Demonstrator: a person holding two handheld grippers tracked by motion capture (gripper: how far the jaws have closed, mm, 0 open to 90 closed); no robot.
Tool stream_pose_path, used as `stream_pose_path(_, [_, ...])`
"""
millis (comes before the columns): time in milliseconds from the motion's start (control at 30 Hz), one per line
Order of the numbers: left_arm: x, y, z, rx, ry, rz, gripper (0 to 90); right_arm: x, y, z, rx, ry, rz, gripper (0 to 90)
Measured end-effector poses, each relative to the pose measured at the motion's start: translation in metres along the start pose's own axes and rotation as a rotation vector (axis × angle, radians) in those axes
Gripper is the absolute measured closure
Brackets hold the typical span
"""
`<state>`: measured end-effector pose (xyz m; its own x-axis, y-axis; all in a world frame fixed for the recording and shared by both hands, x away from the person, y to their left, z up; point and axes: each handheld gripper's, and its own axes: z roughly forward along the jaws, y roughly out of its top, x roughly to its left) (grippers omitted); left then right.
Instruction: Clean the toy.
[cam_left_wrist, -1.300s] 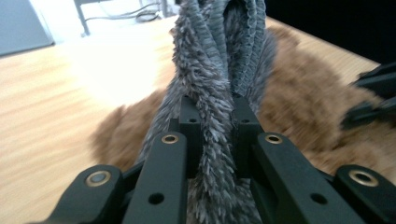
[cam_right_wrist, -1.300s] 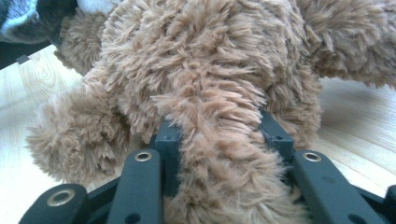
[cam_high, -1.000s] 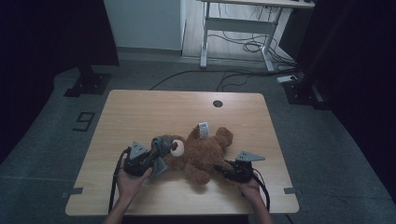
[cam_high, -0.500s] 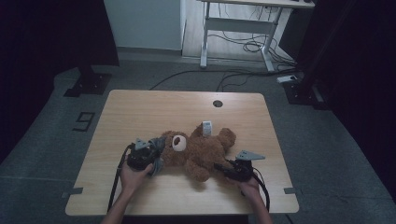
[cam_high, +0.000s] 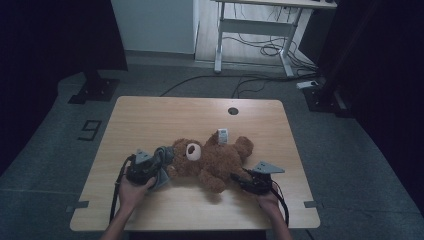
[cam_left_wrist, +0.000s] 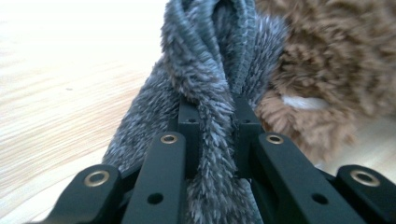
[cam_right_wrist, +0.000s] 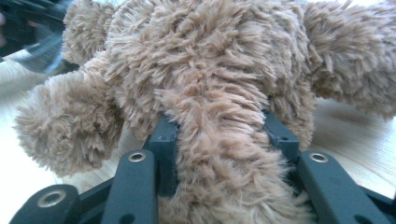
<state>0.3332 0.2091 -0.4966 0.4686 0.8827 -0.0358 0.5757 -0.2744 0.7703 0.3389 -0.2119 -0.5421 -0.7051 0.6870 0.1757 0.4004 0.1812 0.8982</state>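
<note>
- Wooden table (cam_high: 150, 120): pale top, with a round dark hole (cam_high: 233, 110) near its far edge, beyond the bear.
- Left hand (cam_high: 131, 192): comes up from the near table edge, left of the bear, wrapped round the left gripper (cam_high: 161, 165).
- Left gripper: jaws pressed together on a grey plush scarf (cam_left_wrist: 205, 88). The left gripper view shows twisted grey pile pinched between the black jaws, a detail lost in the high view.
- Grey plush scarf: lies at the bear's head end, touching the brown fur.
- Brown teddy bear (cam_high: 212, 157): lies on its back mid-table, head toward the left gripper, white muzzle up. The high view shows a white tag (cam_high: 222, 135) on its far side.
- Right gripper (cam_high: 240, 180): jaws clamped on a brown limb of the bear; the right gripper view shows fur bulging between them.
- Right hand (cam_high: 267, 202): reaches in from the near edge, right of the bear.
</note>
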Motion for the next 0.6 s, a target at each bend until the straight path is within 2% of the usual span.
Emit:
stream_pose_path(133, [0.010,-0.011,-0.018,-0.027,0.020,-0.011,77.5,0.001,0.000,-0.001,-0.012,-0.005,-0.005,51.2])
stream_pose_path(267, [0.018,-0.024,-0.029,-0.030,0.022,-0.025,76.6,0.001,0.000,-0.004,-0.027,-0.015,-0.017,47.1])
stream_pose_path(500, [0.029,-0.045,-0.044,0.010,0.037,-0.031,74.0,0.002,0.000,-0.008,-0.048,-0.020,-0.024,44.3])
stream_pose_path(600, [0.029,-0.049,-0.049,0.028,0.070,-0.011,73.2,0.001,0.000,-0.009,-0.049,-0.019,-0.022,43.4])
